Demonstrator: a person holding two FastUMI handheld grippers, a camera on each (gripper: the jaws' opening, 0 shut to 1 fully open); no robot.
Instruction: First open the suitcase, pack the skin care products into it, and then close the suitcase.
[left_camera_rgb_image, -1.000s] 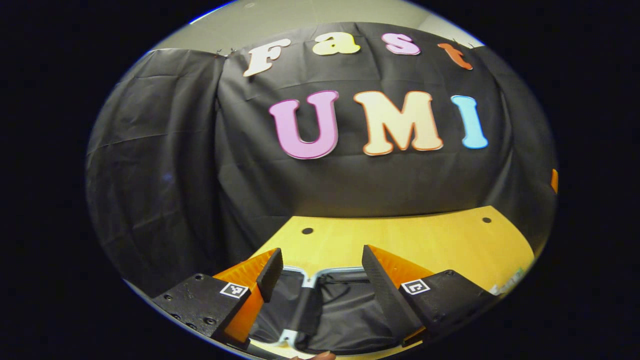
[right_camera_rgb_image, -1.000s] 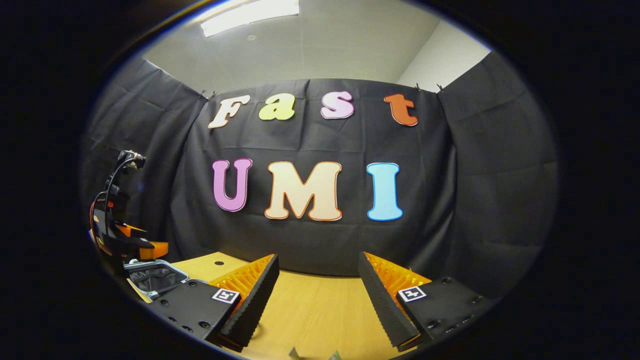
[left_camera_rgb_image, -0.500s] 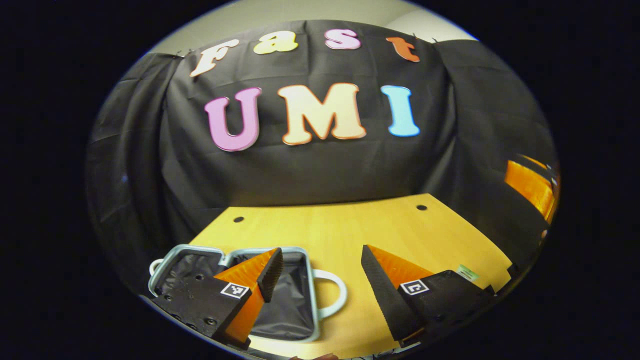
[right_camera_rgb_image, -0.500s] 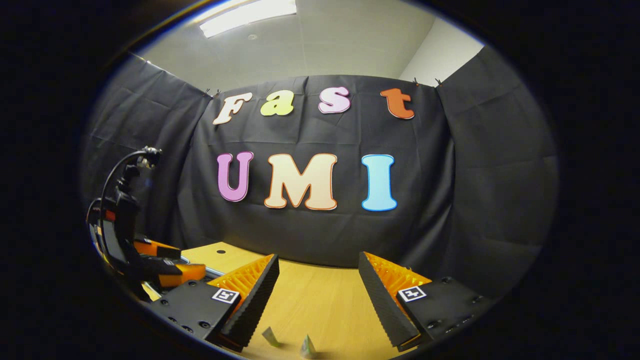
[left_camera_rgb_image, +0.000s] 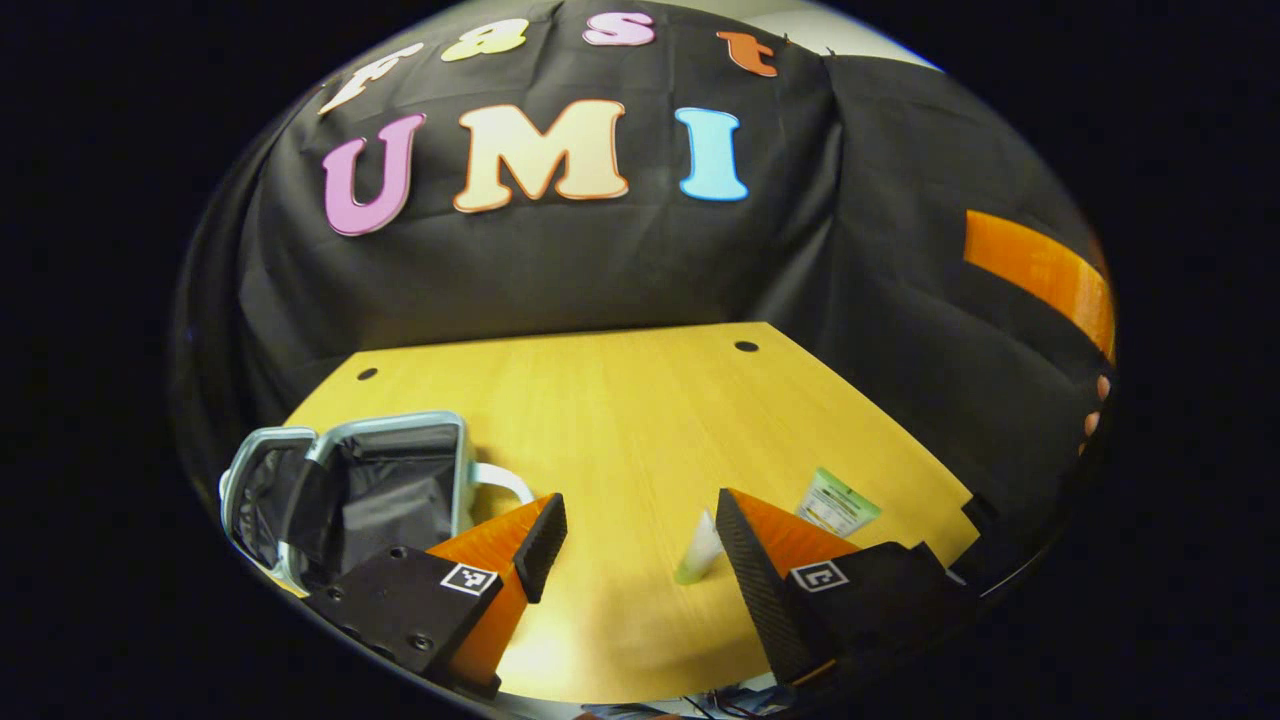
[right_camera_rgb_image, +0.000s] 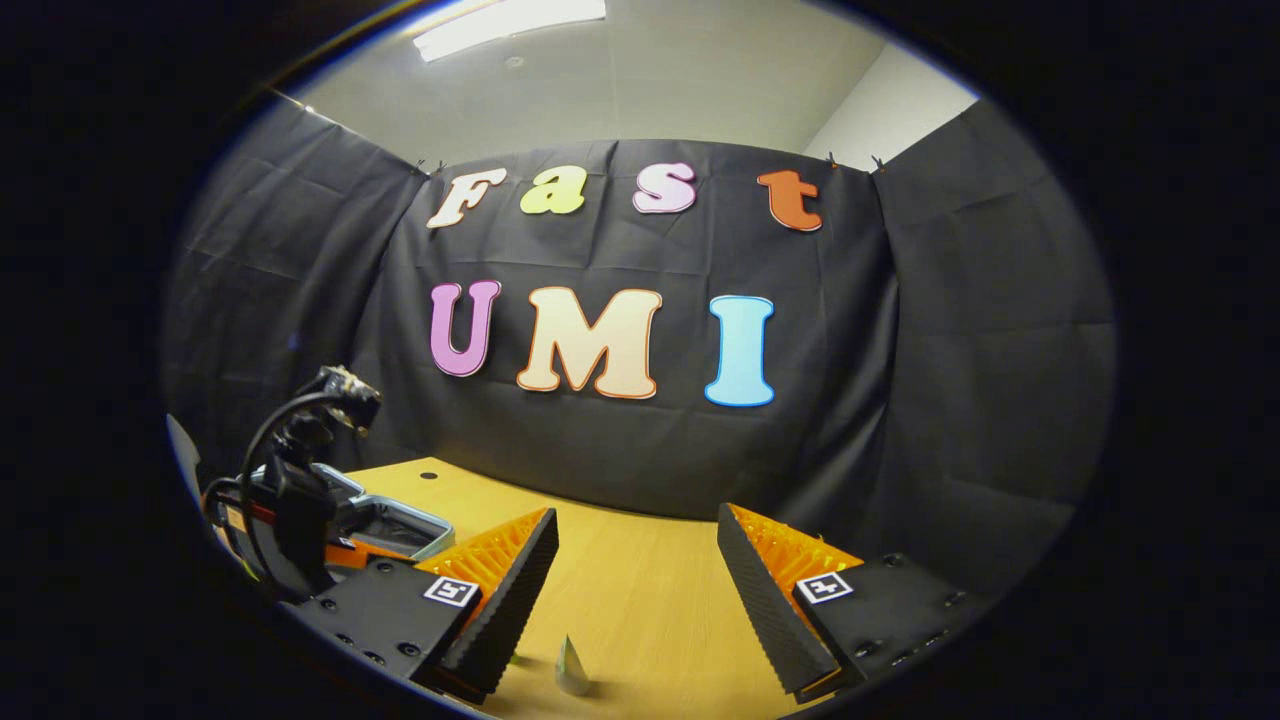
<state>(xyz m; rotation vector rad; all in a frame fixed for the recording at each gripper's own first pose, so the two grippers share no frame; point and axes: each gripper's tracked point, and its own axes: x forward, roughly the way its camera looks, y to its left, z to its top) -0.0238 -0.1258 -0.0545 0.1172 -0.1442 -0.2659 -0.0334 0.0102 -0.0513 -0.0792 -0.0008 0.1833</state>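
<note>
In the left gripper view, the left gripper (left_camera_rgb_image: 640, 545) has its two fingers spread wide apart, and nothing is between them. Below it lies the yellow wooden table (left_camera_rgb_image: 620, 400). The suitcase (left_camera_rgb_image: 350, 480) lies open on the table at about 9 o'clock from the gripper, with its dark lining visible and its pale handle (left_camera_rgb_image: 500, 478) pointing toward the table's middle. A small pale tube (left_camera_rgb_image: 700, 548) stands just beside the right finger, at about 2 o'clock from the gap. A flat sachet with a green top (left_camera_rgb_image: 835, 502) lies on the table at about 3 o'clock, apart from the tube.

In the right gripper view, the right gripper (right_camera_rgb_image: 635, 590) is also wide open and holds nothing. A small tube (right_camera_rgb_image: 572, 668) stands on the table (right_camera_rgb_image: 640, 590) near the left finger, at about 7 o'clock. The left gripper (right_camera_rgb_image: 300, 510) appears at 9 o'clock above the suitcase (right_camera_rgb_image: 395, 515).
</note>
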